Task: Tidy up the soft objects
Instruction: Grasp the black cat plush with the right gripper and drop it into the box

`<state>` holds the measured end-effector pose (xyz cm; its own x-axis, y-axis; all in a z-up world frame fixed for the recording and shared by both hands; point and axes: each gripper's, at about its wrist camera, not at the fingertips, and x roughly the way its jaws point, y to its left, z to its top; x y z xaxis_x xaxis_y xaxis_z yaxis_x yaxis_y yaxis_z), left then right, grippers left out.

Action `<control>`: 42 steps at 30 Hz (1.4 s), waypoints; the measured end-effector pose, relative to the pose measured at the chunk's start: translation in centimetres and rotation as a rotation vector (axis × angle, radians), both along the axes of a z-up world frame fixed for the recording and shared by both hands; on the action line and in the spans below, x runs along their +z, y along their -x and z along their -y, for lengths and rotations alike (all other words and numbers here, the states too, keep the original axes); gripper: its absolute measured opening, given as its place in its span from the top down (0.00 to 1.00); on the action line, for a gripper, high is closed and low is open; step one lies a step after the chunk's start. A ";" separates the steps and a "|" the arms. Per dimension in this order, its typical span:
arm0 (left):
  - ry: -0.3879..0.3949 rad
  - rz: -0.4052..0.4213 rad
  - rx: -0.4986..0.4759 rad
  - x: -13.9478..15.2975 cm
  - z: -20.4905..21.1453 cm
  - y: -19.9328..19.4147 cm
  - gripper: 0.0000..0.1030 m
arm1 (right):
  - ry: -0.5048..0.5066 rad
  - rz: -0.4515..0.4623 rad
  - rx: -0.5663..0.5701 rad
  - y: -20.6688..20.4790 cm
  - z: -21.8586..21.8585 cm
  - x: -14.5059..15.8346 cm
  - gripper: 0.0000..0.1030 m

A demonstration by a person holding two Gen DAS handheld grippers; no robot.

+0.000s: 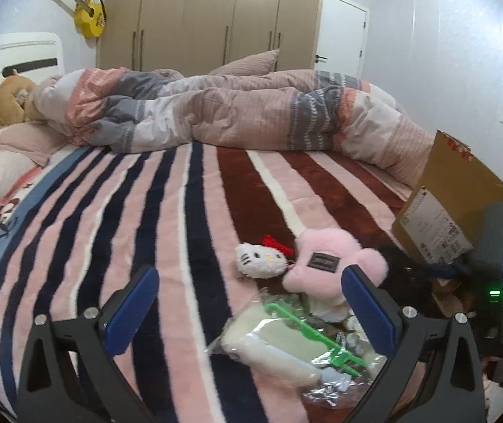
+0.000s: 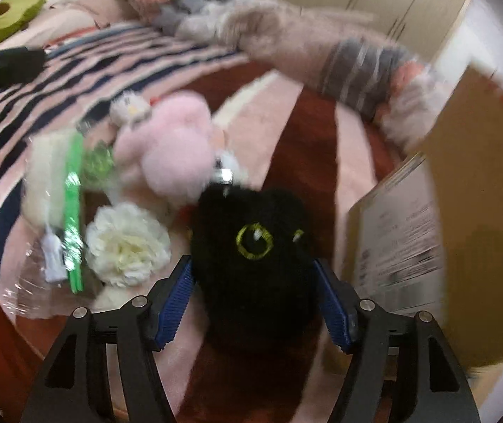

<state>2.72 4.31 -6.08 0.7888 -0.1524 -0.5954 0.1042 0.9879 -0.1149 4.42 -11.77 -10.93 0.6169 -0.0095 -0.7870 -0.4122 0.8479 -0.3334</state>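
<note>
Plush, black with yellow-ringed eyes, is sitting on the bed, the right gripper pinching it between blue fingers. Pink plush is lying at its 11 o'clock, white flower at 9, box at 3. Left gripper is hovering with fingers spread above a bagged hanger.

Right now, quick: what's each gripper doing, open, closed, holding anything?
Left gripper: open, holding nothing, above the bagged item on the bed.
Right gripper: closed on the black plush.
</note>
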 end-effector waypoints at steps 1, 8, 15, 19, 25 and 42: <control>0.008 -0.001 -0.016 0.0 0.1 0.0 0.00 | -0.001 -0.017 -0.009 -0.3 0.2 -0.4 0.44; 0.080 0.002 -0.158 1.2 1.5 -0.1 0.00 | -0.050 0.039 -0.023 0.2 1.3 0.2 0.59; 0.211 -0.001 -0.360 4.8 4.8 -1.1 0.02 | -0.236 0.108 0.063 2.3 1.0 6.1 0.60; 0.234 0.002 -0.444 7.8 7.3 -2.2 0.23 | -0.354 0.124 0.158 3.1 1.0 9.7 0.60; 0.244 0.012 -0.521 11.9 11.4 -3.0 0.49 | -0.434 0.208 0.203 3.8 2.8 14.6 0.60; 0.133 -0.280 -0.657 10.9 26.8 -11.4 0.51 | -0.461 0.052 -0.007 -1.9 17.2 15.3 0.57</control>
<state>14.07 -22.53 4.80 0.3304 -0.6273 -0.7052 0.6201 0.7076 -0.3389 6.29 -28.92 4.41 0.6569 0.3299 -0.6780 -0.3985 0.9153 0.0593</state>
